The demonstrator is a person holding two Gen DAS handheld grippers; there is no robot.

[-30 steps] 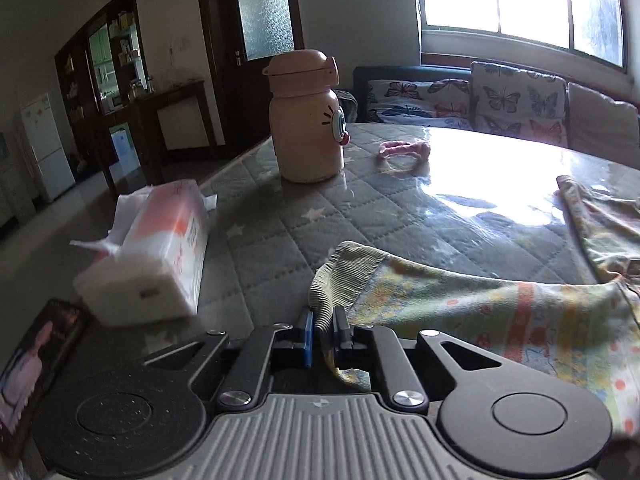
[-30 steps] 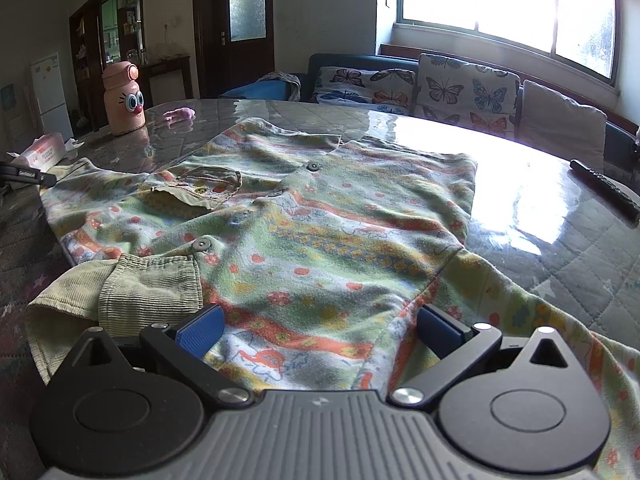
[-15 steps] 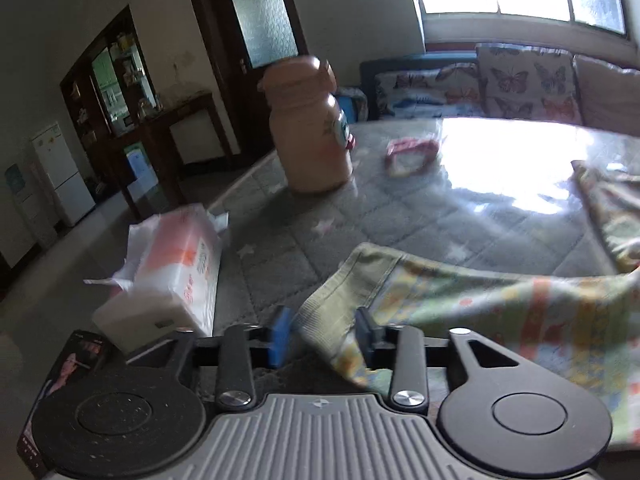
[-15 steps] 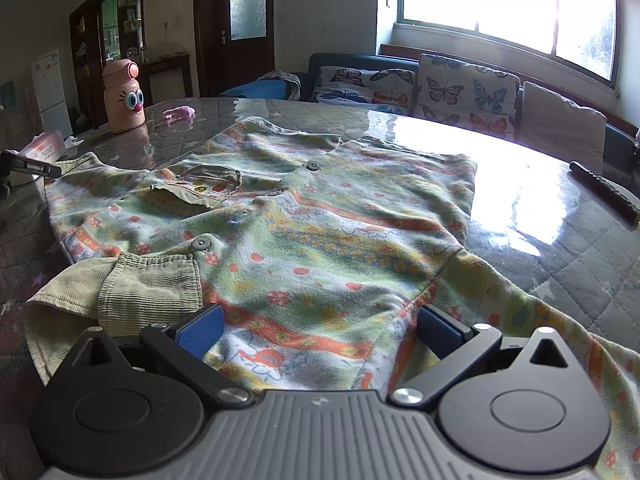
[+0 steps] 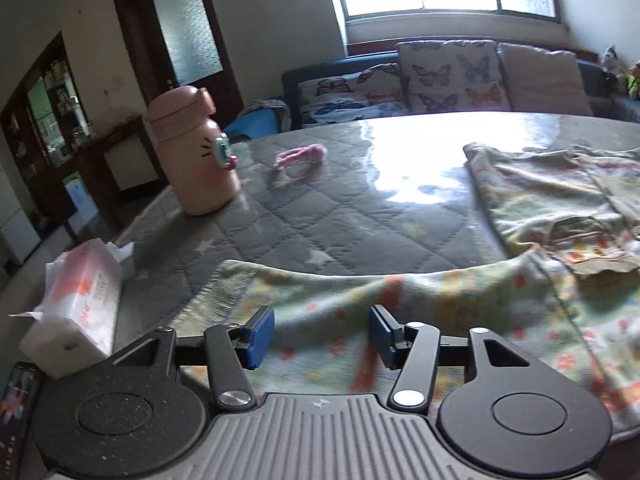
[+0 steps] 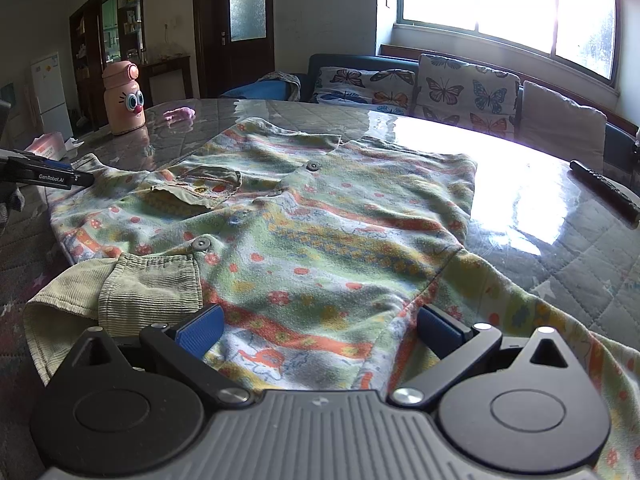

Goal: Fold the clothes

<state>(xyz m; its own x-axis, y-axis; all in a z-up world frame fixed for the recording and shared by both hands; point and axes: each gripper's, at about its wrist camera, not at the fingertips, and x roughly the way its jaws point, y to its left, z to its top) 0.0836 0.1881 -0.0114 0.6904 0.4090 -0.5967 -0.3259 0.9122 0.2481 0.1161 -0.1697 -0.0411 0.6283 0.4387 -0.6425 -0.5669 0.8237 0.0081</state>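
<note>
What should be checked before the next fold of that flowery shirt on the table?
1. Left hand-held gripper has let go: ok, its jaws have just been opening and stand apart over the sleeve, no longer pinching it.
2. Right hand-held gripper free: ok, open over the shirt.
3. Shirt spread flat: ok, though the pocket is rumpled.
4. Bottle and tissue pack off the cloth: ok.
5. Remote control clear of the cloth: ok.
6. Far sleeve straight: cannot tell.

Backlit window [image 6: 508, 4] — tabletop [image 6: 516, 184] glare, fisheye edges.
</note>
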